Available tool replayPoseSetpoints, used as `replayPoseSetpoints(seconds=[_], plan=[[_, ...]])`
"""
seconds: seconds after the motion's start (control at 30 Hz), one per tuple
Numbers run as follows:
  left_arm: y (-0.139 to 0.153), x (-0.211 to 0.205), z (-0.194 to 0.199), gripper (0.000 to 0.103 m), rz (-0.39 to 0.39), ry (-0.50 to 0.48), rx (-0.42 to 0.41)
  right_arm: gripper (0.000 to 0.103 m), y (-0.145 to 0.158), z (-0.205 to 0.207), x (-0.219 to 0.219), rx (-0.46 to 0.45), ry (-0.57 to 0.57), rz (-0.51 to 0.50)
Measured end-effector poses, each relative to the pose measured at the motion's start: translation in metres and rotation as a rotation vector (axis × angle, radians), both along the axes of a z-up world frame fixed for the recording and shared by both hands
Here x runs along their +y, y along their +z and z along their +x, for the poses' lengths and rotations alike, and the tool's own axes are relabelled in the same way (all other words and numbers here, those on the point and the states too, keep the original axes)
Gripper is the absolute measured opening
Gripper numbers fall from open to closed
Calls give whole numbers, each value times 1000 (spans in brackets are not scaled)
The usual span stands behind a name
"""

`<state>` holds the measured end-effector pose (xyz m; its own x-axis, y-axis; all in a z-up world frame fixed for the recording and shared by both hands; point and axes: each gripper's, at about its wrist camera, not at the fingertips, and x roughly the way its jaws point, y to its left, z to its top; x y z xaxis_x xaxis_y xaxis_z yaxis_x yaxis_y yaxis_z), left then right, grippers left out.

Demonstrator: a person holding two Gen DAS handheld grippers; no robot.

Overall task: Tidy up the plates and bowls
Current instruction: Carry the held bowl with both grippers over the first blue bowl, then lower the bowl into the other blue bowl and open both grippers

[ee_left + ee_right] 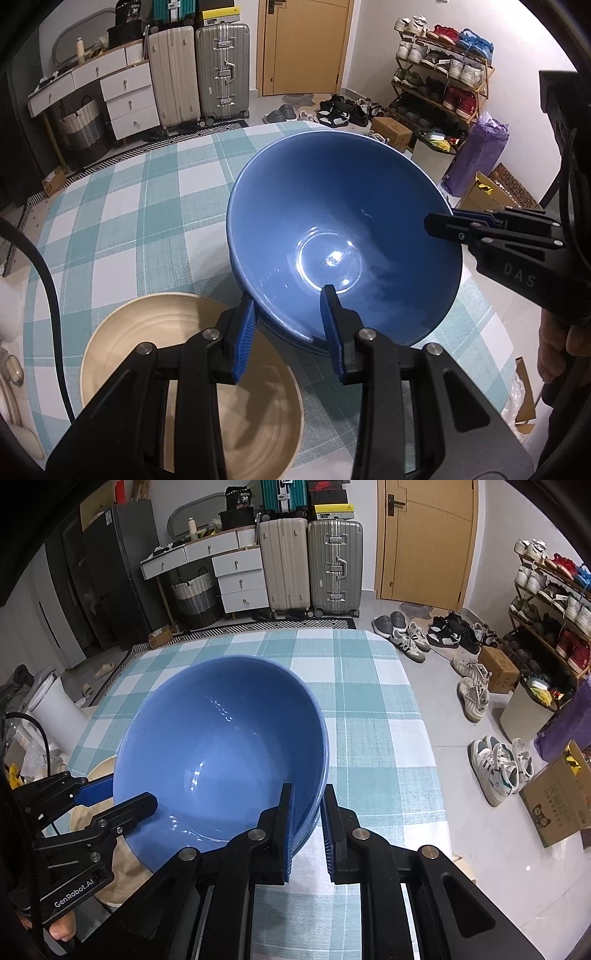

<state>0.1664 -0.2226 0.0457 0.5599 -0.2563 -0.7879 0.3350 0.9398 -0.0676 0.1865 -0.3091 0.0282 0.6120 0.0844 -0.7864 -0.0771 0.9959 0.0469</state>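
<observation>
1 blue bowl (pixel 343 236), tilted over the checked tablecloth (pixel 129 221) | 1 cream plate (pixel 192 387) beside it on the cloth | left gripper (pixel 290 332) clamped on bowl's near rim | right gripper (pixel 308 830) clamped on opposite rim | 2 grippers

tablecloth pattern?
Teal-and-white plaid tablecloth, clearest in the right wrist view.

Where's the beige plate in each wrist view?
Left wrist: beige plate lower left, partly behind the left gripper.
Right wrist: only a sliver at lower left, mostly hidden by the blue bowl.
Shared landmark: silver suitcase by the door.
</observation>
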Motion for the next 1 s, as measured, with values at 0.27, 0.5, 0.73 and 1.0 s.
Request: replayPoseSetpoints(seconds=[0.27, 0.5, 0.73, 1.0], plan=[[-4, -8, 0, 31, 57, -9, -25, 14, -4, 1, 4, 4, -2, -31], [-5, -13, -1, 31, 102, -19, -27, 14, -8, 2, 5, 17, 3, -24], [-5, -15, -4, 34, 119, -22, -25, 14, -9, 1, 4, 18, 5, -24], [-6, -6, 1, 38, 100, -22, 8, 14, -8, 0, 5, 14, 10, -26]])
